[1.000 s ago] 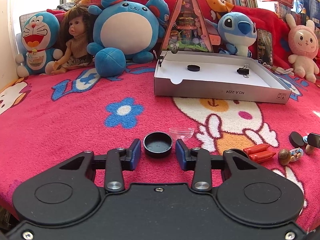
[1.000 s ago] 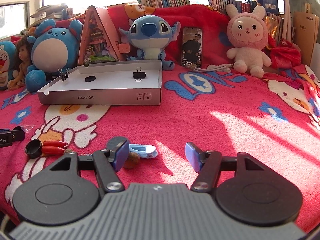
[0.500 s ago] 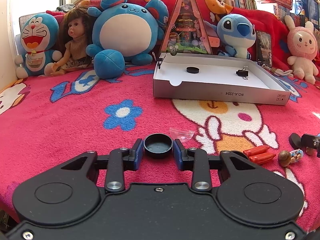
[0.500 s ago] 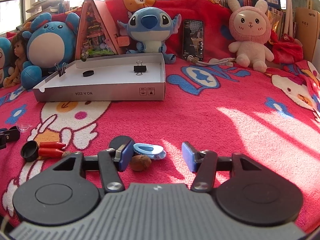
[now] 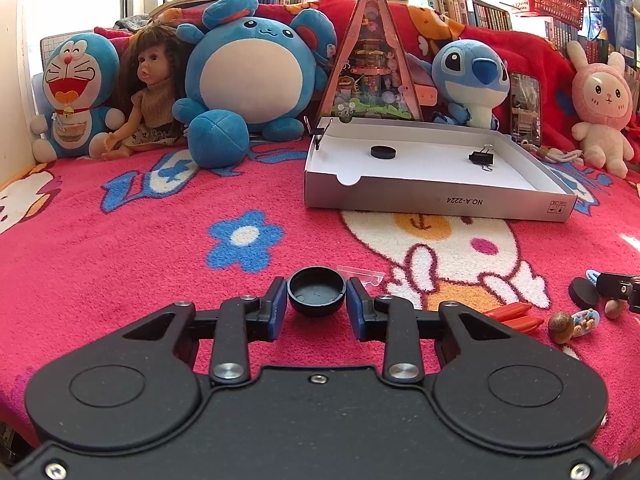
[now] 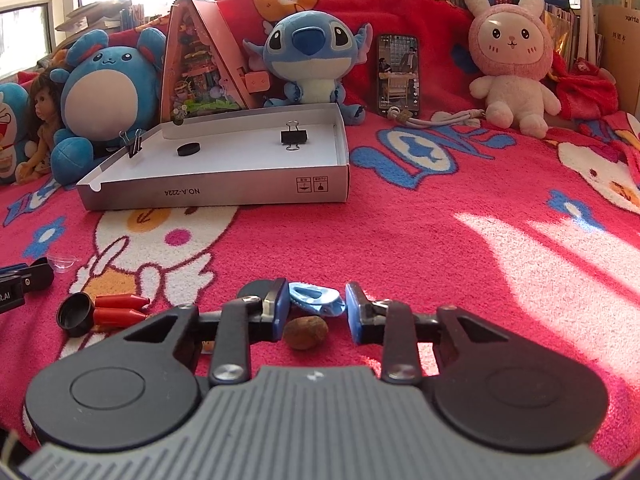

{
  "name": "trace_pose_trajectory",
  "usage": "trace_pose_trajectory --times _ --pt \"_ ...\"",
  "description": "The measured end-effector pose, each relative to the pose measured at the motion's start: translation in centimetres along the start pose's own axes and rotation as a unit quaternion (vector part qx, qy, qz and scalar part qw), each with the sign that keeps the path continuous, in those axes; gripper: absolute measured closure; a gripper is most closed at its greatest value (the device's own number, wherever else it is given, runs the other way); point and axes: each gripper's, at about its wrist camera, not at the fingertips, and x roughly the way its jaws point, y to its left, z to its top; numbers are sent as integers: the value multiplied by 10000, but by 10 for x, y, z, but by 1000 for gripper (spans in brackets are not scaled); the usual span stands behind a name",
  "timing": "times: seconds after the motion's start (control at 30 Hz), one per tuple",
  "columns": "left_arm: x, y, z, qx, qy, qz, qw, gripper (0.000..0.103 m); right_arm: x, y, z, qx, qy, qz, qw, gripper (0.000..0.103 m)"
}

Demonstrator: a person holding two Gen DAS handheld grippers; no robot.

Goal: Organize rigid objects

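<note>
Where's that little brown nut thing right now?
In the right wrist view, the brown nut lies on the red blanket between the right gripper fingers, just below the blue clip.

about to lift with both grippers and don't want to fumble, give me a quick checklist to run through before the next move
1. Black cap centred between the left gripper fingers: ok.
2. Left pads touching the cap on both sides: cannot tell, they look very close.
3. Blue clip between the right gripper fingers: ok, jaws still apart from it.
4. Right grasp free of neighbours: not ok, the brown nut lies just below the clip and the black disc sits behind the left finger.
5. White box has bare floor for drop-off: ok, only a disc and binder clips inside.
</note>
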Motion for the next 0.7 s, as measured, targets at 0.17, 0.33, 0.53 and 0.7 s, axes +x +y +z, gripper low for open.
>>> trace_pose_trajectory --times 0.17,0.33,0.53,0.7 --pt "-2 1 3 -8 -44 7 10000 73 -1 -1 2 -65 -53 1 10000 81" --pt "-5 2 5 -35 -73 0 10000 73 -3 -3 3 -96 -90 -23 9999 81" --pt "-7 2 8 -52 -111 -13 9999 73 -6 -7 7 -74 -174 -46 9998 83" --pt "-7 3 9 -98 -91 -39 9999 73 -1 -12 9 -85 -58 -146 9998 75"
